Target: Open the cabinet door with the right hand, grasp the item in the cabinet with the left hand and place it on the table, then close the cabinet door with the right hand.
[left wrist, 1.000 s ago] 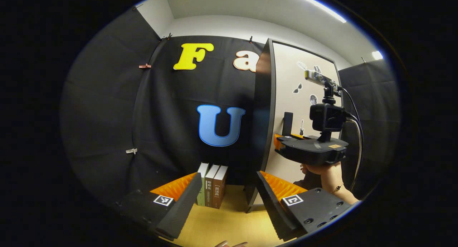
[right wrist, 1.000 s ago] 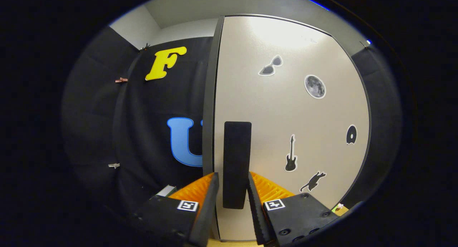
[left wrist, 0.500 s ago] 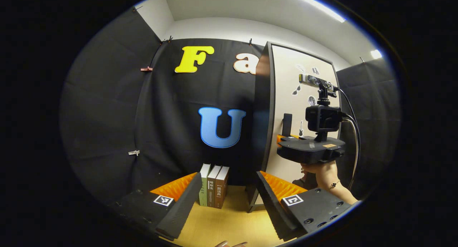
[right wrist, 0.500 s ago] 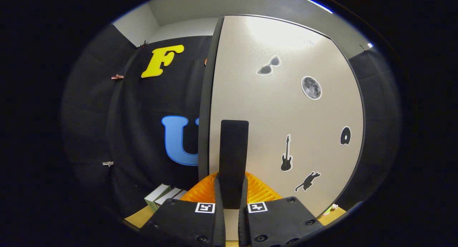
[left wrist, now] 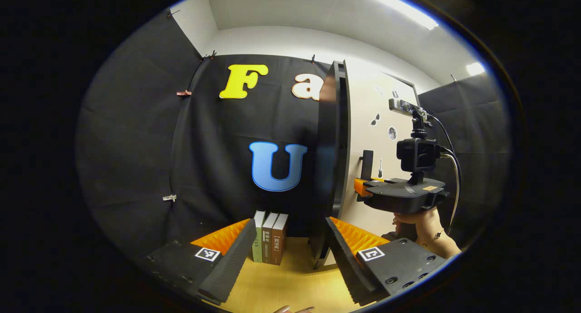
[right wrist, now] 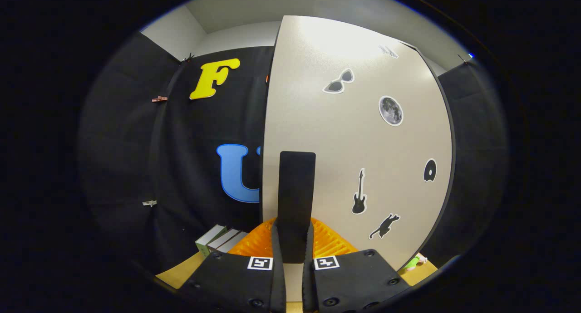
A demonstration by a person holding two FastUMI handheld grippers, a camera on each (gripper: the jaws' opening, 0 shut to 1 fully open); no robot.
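While the door stood slightly ajar, the scene was recorded thus:
Right gripper: both fingers were clamped on the door handle, seen at 6 o'clock in the right gripper view.
Cabinet door: its free edge was swung off the cabinet.
Left gripper: its fingers were spread wide, nothing held, above the table.
Books: they were stood upright at 6 o'clock, between the left gripper's fingers in the left gripper view.
Item in the cabinet: it could not be made out.

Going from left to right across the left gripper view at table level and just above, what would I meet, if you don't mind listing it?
Books → cabinet door seen nearly edge-on → door handle → right tongs shut on that handle → the hand holding them.
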